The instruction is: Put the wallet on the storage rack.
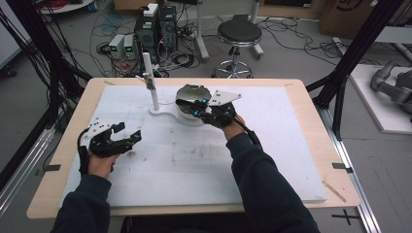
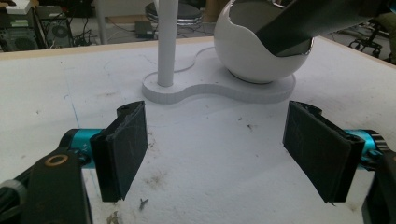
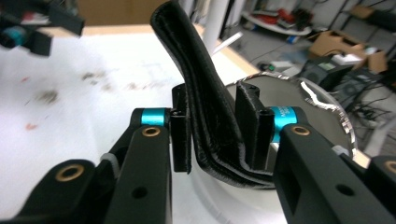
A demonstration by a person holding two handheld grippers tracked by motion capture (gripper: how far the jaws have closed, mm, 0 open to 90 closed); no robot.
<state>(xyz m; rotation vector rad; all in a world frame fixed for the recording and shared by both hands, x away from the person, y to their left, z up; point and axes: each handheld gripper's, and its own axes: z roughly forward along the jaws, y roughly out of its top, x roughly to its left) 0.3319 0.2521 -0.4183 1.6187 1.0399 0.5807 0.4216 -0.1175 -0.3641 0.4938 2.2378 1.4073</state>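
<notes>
Right gripper view | right tool (image 3: 212, 135) clamps folded black leather strap (image 3: 201, 93) | left tool (image 2: 224, 154) wide open, empty

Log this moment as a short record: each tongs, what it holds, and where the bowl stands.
left tongs: open, empty, low over the white mat
right tongs: shut on a black strap, at the bowl
bowl: white, on a flat base beside a post
strap: folded, bend hanging into the bowl

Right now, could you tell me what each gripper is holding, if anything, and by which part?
The right gripper clamps a black padded strap-like piece near its lower, folded end, over the white bowl. The left gripper is open and holds nothing.
</notes>
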